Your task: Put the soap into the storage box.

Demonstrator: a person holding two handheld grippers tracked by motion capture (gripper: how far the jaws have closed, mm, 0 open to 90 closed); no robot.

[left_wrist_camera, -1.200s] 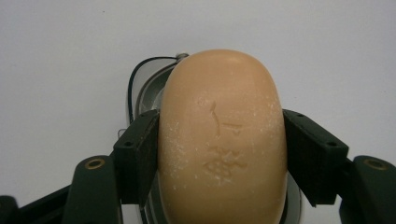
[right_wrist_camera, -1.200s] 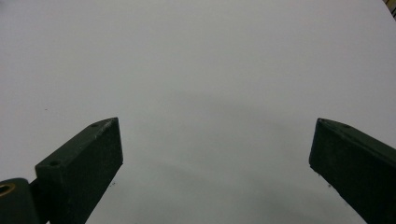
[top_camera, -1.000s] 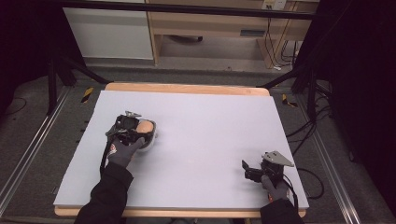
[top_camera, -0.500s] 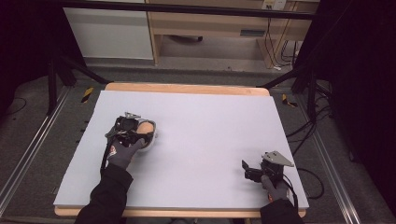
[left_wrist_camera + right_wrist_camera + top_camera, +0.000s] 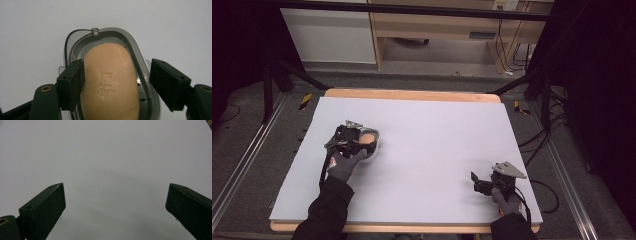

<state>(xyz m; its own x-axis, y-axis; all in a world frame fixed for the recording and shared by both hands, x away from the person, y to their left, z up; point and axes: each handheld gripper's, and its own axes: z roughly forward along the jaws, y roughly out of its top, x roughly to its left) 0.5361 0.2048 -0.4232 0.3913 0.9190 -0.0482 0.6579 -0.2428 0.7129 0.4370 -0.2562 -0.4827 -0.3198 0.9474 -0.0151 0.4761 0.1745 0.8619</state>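
Left tool [image 5: 116, 82] jaws apart, straddling the soap [image 5: 110, 82]; left pad touches the bar, right pad stands clear. Soap lies in a grey dish [image 5: 132, 47], left of centre in the high view [image 5: 368, 137]. Right tool [image 5: 474, 181] jaws wide apart, lower right, over bare surface [image 5: 437, 135].

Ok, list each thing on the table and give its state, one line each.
Soap: lying flat in the dish, stamped face up.
Dish: upright on the table, holding the soap.
Left gripper: open, jaws either side of the soap, one pad at its edge.
Right gripper: open, holding nothing, over bare table.
Table: white top, level.
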